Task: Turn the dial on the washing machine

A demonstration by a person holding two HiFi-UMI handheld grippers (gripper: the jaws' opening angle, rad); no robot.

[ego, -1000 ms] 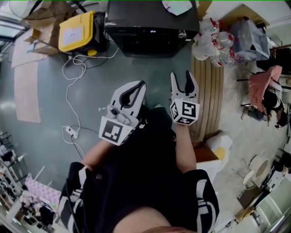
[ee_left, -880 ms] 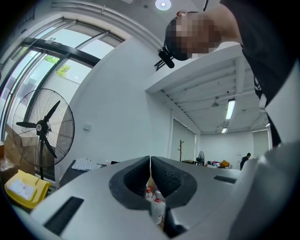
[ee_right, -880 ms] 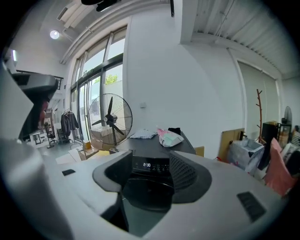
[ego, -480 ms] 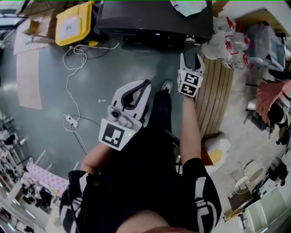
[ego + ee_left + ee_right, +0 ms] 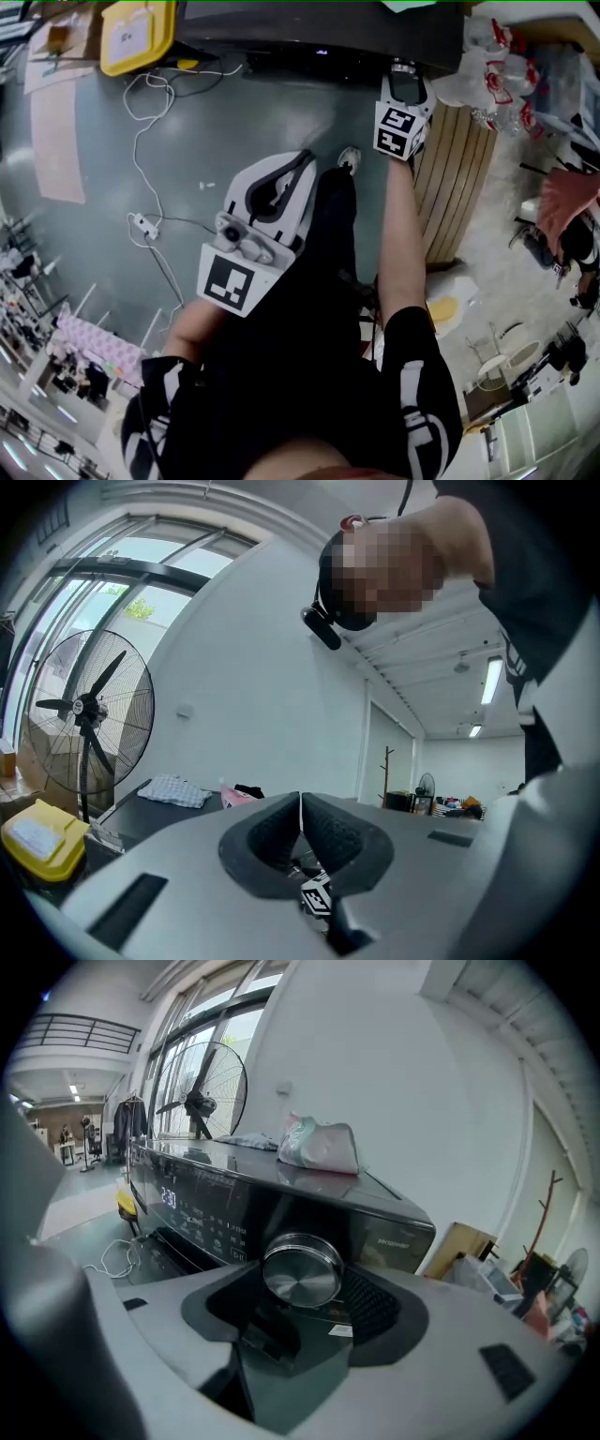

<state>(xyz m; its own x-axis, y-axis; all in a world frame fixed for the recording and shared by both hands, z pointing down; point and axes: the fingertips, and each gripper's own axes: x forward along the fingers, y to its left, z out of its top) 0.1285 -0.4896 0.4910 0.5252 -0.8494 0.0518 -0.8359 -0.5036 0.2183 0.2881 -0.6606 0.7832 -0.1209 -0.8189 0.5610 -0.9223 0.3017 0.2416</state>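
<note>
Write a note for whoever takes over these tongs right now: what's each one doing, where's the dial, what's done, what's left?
Left tongs: shut, empty, held back from the machine.
Right tongs: at the washing machine front panel, opening, with the dial between them; pads not pressing on it.
Done: right tongs lined up on the dial.
Left: close on the dial and turn it.
</note>
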